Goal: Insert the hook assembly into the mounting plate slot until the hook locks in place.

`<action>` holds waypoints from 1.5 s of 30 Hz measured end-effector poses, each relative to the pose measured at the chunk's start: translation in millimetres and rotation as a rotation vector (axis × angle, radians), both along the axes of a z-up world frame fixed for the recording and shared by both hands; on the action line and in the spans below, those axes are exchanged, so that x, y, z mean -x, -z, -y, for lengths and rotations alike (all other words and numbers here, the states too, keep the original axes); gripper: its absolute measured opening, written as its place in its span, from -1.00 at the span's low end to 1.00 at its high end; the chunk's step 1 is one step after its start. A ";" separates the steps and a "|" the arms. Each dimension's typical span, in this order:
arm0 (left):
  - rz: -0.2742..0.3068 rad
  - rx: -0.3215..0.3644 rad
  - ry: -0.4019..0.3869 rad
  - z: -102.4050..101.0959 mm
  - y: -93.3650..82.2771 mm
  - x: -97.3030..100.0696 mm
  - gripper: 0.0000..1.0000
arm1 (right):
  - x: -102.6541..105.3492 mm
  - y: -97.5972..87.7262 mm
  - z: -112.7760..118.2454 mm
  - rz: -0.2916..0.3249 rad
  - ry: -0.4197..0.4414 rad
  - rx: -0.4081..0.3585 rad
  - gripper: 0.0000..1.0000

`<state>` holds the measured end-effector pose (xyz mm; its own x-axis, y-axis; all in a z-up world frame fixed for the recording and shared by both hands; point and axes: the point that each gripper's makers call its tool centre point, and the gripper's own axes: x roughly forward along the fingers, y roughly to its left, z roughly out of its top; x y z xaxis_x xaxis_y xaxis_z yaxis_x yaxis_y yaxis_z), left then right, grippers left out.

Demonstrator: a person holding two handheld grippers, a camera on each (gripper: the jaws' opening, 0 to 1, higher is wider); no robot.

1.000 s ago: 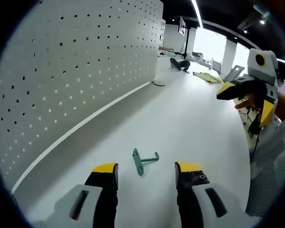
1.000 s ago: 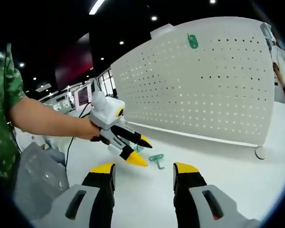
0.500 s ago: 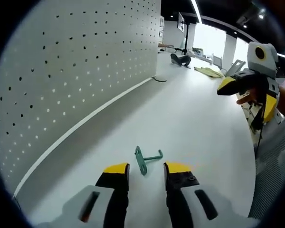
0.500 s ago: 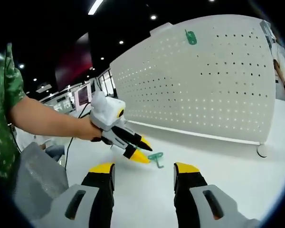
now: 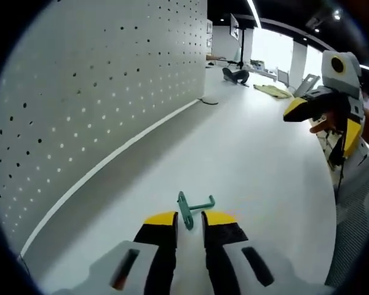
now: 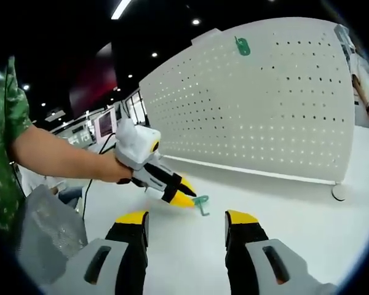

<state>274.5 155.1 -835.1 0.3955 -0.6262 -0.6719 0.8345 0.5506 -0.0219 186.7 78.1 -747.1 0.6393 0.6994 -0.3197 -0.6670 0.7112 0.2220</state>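
On the table (image 5: 246,153), left gripper (image 5: 188,219) jaws have narrowed, seemingly around the hook (image 5: 190,208).

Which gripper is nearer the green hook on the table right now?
Left. The left gripper has its jaw tips on either side of the green hook. The right gripper hangs off to the side, well apart from it.

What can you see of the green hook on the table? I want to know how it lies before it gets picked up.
The hook is small and teal green, apparently plastic or painted metal: a flat base plate with a thin arm ending in a short bent tip. It lies on its side on the white table, near the pegboard. The left gripper has its yellow-tipped jaws narrowed around the base plate end; whether they touch it yet is unclear. In the right gripper view, it sits at those tips.
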 end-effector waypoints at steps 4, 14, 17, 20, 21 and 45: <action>0.010 0.003 0.004 1.6 -1.8 -0.2 -0.75 | 0.2 2.0 -0.5 -0.007 0.000 -0.002 0.01; 0.021 -0.008 0.001 0.4 -1.4 -1.6 -0.89 | 0.2 1.3 -1.0 -0.005 0.001 -0.005 0.01; 0.023 -0.017 0.001 -1.1 -0.2 -2.0 -0.91 | -0.3 0.8 -0.7 -0.003 0.002 -0.008 0.01; 0.022 -0.021 -0.003 -2.6 0.9 -3.0 -0.92 | -0.9 0.5 -0.5 -0.002 0.003 -0.008 0.01; 0.022 -0.021 -0.004 -2.7 0.9 -3.2 -0.92 | -1.1 0.6 -0.5 -0.003 0.004 -0.008 0.01; 0.040 0.045 -0.062 -2.3 -15.0 -9.2 -0.97 | -5.3 -3.4 -1.0 0.004 0.014 -0.006 0.00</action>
<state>283.8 157.4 -820.2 0.4605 -0.6289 -0.6264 0.7994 0.6006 -0.0152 191.9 79.1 -743.7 0.6504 0.6922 -0.3128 -0.6578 0.7192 0.2238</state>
